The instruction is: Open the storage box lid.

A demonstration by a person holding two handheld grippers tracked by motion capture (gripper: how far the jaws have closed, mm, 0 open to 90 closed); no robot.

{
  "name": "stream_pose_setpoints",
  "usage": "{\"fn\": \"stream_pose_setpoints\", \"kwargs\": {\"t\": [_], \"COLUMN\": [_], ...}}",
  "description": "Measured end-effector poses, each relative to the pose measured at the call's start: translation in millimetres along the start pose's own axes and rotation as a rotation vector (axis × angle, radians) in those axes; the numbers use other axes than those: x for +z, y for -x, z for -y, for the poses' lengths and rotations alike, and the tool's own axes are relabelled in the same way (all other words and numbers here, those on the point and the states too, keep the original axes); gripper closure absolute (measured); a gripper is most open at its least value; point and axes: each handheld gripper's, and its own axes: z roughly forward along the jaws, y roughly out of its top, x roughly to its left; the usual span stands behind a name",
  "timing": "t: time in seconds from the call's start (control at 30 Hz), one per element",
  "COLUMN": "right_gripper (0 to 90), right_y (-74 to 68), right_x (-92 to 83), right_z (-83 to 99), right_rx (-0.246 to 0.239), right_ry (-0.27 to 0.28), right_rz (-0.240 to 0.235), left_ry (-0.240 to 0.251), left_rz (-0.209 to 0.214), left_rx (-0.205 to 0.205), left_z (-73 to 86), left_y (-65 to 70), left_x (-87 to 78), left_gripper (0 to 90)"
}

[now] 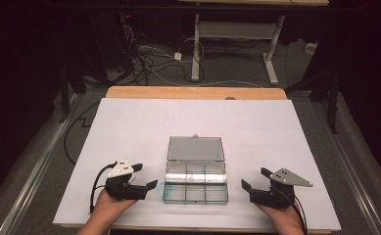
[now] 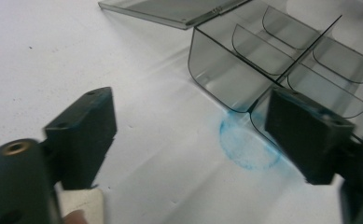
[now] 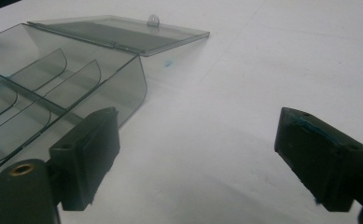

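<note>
A clear smoky plastic compartment box [image 1: 196,184] lies on the white sheet near the front, its lid [image 1: 195,148] folded flat behind it. The several compartments look empty. My left gripper [image 1: 147,175] sits just left of the box, open, with nothing between its jaws. In the left gripper view the left gripper [image 2: 191,119] points at the box's near corner [image 2: 226,79], its right jaw in front of the wall. My right gripper [image 1: 254,177] rests to the right of the box, open and empty. In the right gripper view the right gripper [image 3: 198,126] faces bare sheet, with the box [image 3: 53,88] and its lid [image 3: 118,30] at left.
A white sheet [image 1: 129,127] covers the wooden table [image 1: 193,92]. A round blue smudge [image 2: 249,144] marks the sheet at the box's left front corner. Beyond the far edge, cables [image 1: 149,63] and a desk frame [image 1: 237,29] stand on the floor.
</note>
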Motion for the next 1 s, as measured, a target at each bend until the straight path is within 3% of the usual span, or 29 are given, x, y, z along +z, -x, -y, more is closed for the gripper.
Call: {"fn": "stream_pose_setpoints", "kwargs": {"t": [0.1, 0.13, 0.4, 0.67, 1.0], "right_gripper": [3.5, 0.1, 0.1, 0.0, 0.1], "right_y": [0.0, -0.3, -2.7, -0.8, -1.4], "right_x": [-4.9, -6.3, -10.0, -10.9, -16.9], "right_z": [-0.1, -0.6, -0.5, -1.6, 5.9], "right_rx": [-0.002, -0.001, -0.03, -0.028, -0.036], "right_ry": [0.025, 0.032, 0.027, 0.043, 0.031], "right_rz": [0.007, 0.011, 0.051, 0.066, 0.081], "left_ry": [-0.012, -0.007, 0.015, -0.003, 0.012], "left_rz": [0.0, -0.001, -0.025, -0.025, -0.04], "left_rx": [-0.008, -0.011, -0.024, 0.019, -0.001], "left_z": [-0.8, -0.8, -2.4, -3.5, -4.5], "left_y": [-1.2, -1.7, -3.8, 2.4, -4.0], "left_x": [1.4, 1.2, -3.7, -3.0, -10.3], "left_gripper": [0.0, 0.0, 0.0, 0.0, 0.0]}}
